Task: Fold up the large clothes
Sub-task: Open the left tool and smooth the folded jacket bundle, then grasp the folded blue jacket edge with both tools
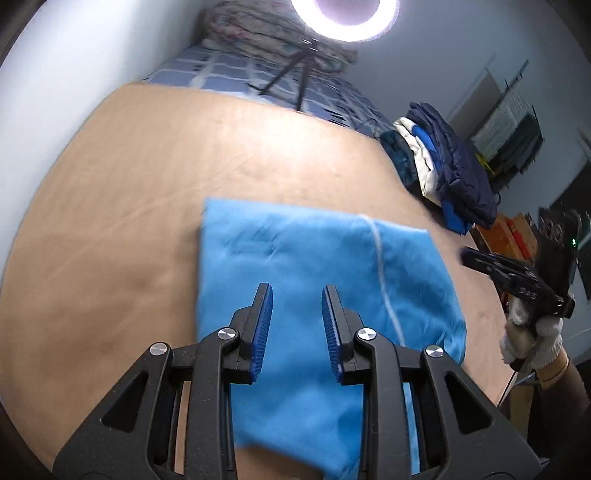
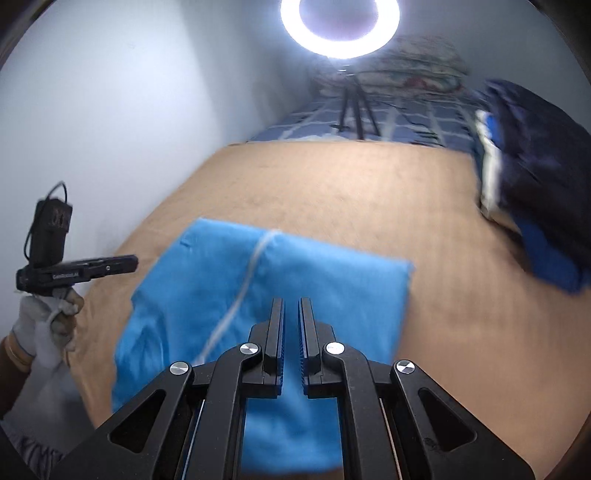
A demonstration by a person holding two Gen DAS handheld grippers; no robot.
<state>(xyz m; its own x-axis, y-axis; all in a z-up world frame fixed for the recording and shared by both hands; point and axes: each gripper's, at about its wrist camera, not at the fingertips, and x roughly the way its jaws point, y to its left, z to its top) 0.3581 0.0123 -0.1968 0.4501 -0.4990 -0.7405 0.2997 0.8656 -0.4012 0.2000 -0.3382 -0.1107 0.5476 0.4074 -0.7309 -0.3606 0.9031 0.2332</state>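
A bright blue garment lies folded into a rough rectangle on the tan table, with a thin white stripe down it. It also shows in the right wrist view. My left gripper hovers above its near part, jaws open and empty. My right gripper hovers above the garment too, jaws nearly closed with a thin gap, holding nothing. The right gripper also shows at the right in the left wrist view, off the cloth's edge. The left gripper shows at the left in the right wrist view.
A stack of folded dark blue, white and blue clothes sits at the table's far right edge. A ring light on a tripod stands beyond the table on a checked bed. A white wall runs along the left.
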